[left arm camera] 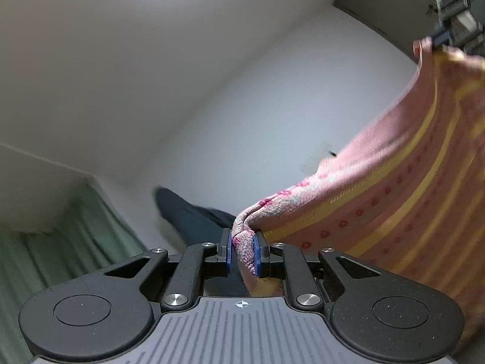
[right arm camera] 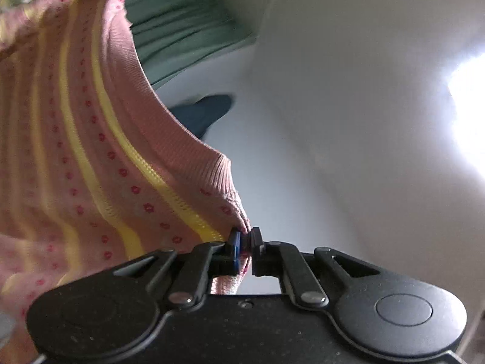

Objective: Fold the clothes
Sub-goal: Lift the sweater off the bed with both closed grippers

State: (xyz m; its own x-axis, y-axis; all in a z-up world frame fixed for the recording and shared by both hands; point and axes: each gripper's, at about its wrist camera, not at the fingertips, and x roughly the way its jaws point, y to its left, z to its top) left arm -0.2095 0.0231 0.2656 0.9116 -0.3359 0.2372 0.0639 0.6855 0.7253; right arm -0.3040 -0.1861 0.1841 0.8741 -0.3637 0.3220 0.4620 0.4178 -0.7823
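Black linkage arms and blue-padded fingers fill the foreground of both wrist views, and each pair is pinched tight on a corner of the same pink knitted garment (left arm camera: pixel 394 188). The left gripper (left arm camera: pixel 242 250) clamps a bunched fold of the ribbed edge, with a little of the cloth trailing down behind the pads. The right gripper (right arm camera: pixel 245 247) bites a smaller tuck at the opposite corner; in the left wrist view it also shows far off at the upper right, holding the cloth's top corner.

Between the two grips the garment hangs in the air as a spread sheet, its yellow stripes and rows of small red motifs running across it, with a patterned floral band near the left grip. It sags in a shallow curve, so the corners are held apart but not fully taut. Holding it by two corners probably lets gravity straighten the panel and shake out creases before it is laid flat for the first fold.

Below lies a white desk (right arm camera: pixel 318 139), well clear of the hanging edge. A dark garment (left arm camera: pixel 188 212) rests on it, apparently waiting its turn. A green curtain (right arm camera: pixel 182 15) hangs beyond. Both views are blurred, so finer detail of the knit is uncertain.
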